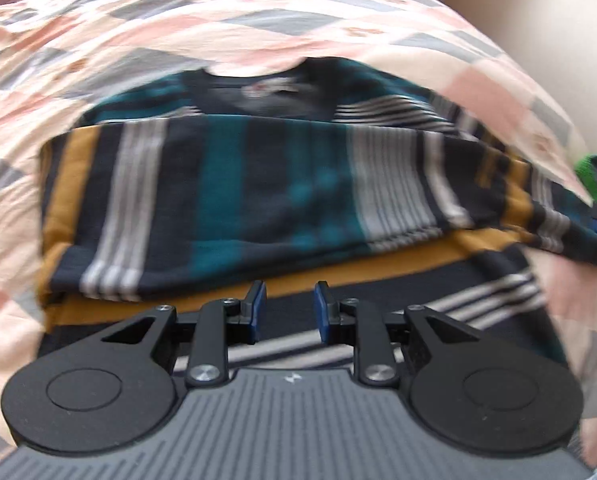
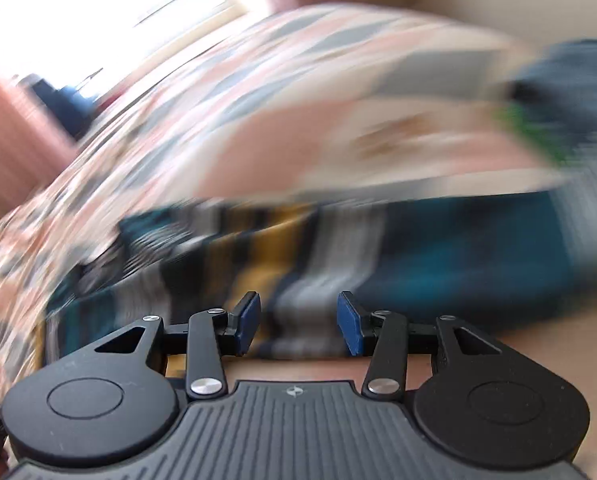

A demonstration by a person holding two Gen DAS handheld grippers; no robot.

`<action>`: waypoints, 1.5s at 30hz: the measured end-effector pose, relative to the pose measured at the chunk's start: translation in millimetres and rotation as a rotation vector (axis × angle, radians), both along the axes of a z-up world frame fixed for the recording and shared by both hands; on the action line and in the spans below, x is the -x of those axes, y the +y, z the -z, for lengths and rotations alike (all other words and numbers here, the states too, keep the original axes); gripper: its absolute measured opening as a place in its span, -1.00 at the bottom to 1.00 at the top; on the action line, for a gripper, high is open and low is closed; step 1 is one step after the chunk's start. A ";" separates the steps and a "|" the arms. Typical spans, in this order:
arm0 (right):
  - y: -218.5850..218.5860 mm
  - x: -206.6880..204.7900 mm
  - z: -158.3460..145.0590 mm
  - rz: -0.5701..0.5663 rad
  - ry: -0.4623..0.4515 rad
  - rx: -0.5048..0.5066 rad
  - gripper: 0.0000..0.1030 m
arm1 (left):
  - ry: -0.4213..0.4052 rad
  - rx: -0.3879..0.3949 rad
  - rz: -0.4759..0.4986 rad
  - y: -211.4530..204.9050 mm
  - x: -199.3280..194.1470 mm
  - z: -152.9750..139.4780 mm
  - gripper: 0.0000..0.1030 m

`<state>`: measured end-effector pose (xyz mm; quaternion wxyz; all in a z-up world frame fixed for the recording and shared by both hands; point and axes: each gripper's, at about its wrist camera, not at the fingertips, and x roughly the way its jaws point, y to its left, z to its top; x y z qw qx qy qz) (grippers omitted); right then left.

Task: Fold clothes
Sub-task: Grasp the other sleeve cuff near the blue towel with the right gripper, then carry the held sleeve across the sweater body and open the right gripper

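Looks like a bedroom at home, going by the bed spread with a pink, grey and cream patchwork quilt [image 1: 258, 12], pink curtains [image 2: 14, 128] beside a bright window [image 2: 98, 8], and a striped shirt [image 1: 258, 184] laid on top.

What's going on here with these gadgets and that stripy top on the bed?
A person with a two-finger gripper in each hand is folding a striped shirt on a patchwork bedspread. The shirt already lies partly folded, one part laid across its body. Both the left gripper and the right gripper are open, holding nothing. The right view is motion-blurred.
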<state>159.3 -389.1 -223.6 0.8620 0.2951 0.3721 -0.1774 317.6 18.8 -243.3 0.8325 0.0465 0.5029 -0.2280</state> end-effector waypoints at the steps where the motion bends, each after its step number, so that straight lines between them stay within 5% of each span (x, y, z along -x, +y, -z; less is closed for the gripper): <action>1: -16.8 22.3 -6.2 0.063 -0.003 0.002 -0.11 | 0.005 0.014 0.010 -8.0 2.9 -1.9 -0.60; 7: -96.1 132.3 -2.2 0.507 -0.171 -0.211 -0.07 | 0.015 0.077 0.063 -57.9 10.3 -7.9 -0.56; 12: -124.9 167.6 36.2 0.779 -0.382 -0.424 -0.06 | 0.001 0.075 0.094 -84.6 12.1 -11.9 -0.54; 19: -140.3 144.4 61.8 0.769 -0.392 -0.442 -0.11 | 0.003 0.053 0.080 -85.9 14.9 -12.7 -0.50; 21: -142.6 136.4 60.5 0.761 -0.340 -0.432 -0.71 | 0.010 0.049 0.061 -80.8 14.6 -11.8 -0.50; 24: -139.9 124.3 46.0 0.752 -0.272 -0.394 -0.80 | 0.012 0.049 0.026 -67.9 14.5 -13.9 -0.50; 30: -113.0 39.2 -24.4 0.569 -0.219 -0.042 -0.80 | -0.008 0.074 -0.061 -14.2 9.8 -23.1 -0.50; 37: 14.1 -119.7 -144.8 0.138 -0.452 0.275 -0.80 | -0.011 0.122 -0.174 77.1 -3.4 -36.8 -0.50; 39: 89.9 -149.8 -169.6 -0.080 -0.524 0.364 -0.80 | -0.018 0.135 -0.204 107.2 -6.6 -43.0 -0.50; 42: 210.5 -181.0 -167.6 -0.406 -0.566 0.400 -0.80 | -0.018 0.157 -0.263 152.4 -12.8 -49.9 -0.50; 45: 315.9 -200.7 -119.4 -0.648 -0.504 0.328 -0.81 | -0.010 0.170 -0.320 193.3 -16.7 -50.3 -0.50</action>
